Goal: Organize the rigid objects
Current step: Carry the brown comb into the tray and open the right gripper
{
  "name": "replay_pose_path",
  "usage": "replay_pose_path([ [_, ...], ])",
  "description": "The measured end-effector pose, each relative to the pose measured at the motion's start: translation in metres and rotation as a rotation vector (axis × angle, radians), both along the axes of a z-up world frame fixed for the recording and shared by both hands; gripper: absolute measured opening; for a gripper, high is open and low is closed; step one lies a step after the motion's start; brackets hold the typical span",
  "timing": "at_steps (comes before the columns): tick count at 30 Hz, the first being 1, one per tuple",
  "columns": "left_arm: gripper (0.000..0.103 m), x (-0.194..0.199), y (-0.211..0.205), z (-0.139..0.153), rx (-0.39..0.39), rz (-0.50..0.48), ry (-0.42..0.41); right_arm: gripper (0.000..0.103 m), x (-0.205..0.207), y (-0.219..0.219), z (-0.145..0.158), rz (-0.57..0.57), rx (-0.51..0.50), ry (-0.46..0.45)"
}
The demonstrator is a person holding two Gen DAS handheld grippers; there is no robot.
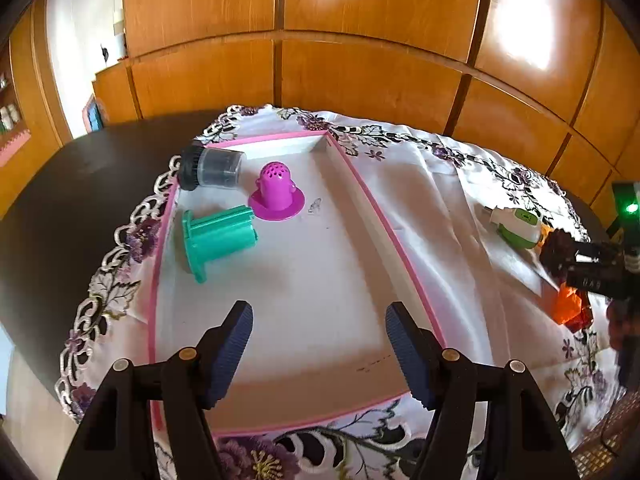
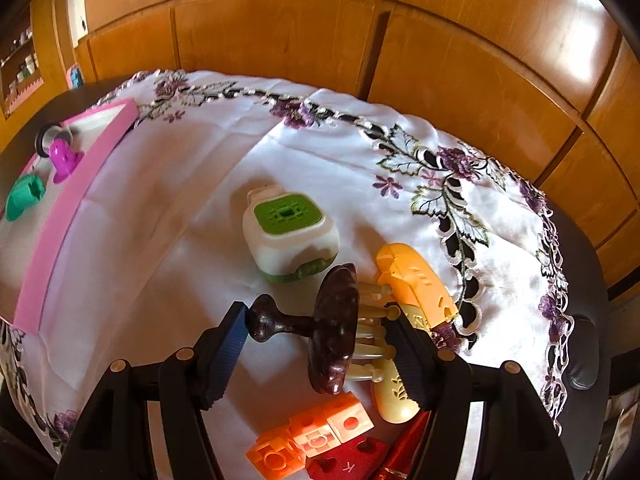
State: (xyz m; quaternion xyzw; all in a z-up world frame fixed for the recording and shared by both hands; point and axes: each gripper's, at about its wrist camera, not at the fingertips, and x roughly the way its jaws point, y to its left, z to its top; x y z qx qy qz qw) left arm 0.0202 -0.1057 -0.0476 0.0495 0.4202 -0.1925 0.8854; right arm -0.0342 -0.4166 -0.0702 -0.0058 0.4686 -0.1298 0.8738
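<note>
Pink-rimmed tray [image 1: 404,256] lies mostly bare beneath the open left hand-held gripper [image 1: 319,356].

Home interior, likely living or dining room. Glossy wooden wardrobe panels [image 1: 360,68] fill background, window glare on them. Dark round bench [image 1: 80,184] covered by white embroidered tablecloth [image 2: 440,168] with purple flowers, cutwork edge. Doorway at left to lighter room [image 1: 84,40]; shelf with small jars [image 2: 20,64] beyond. Household odds on cloth: pink-rimmed tray [image 1: 384,220], plastic toy blocks [image 2: 312,436], comb [image 2: 392,392].
</note>
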Motion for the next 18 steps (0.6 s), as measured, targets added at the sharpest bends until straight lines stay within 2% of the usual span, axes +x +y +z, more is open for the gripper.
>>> replay_pose_path([
  [4,0.07,-0.007,0.004,-0.004,0.037,0.007,-0.004,0.069,-0.002,-0.003,0.004,-0.021,0.005,-0.015],
  [9,0.07,-0.013,0.01,-0.01,0.046,0.021,0.009,0.069,-0.003,-0.001,0.005,-0.019,-0.015,-0.012],
  [18,0.07,-0.013,0.019,-0.004,0.031,0.039,-0.004,0.069,-0.014,-0.019,0.023,-0.102,0.06,-0.108],
])
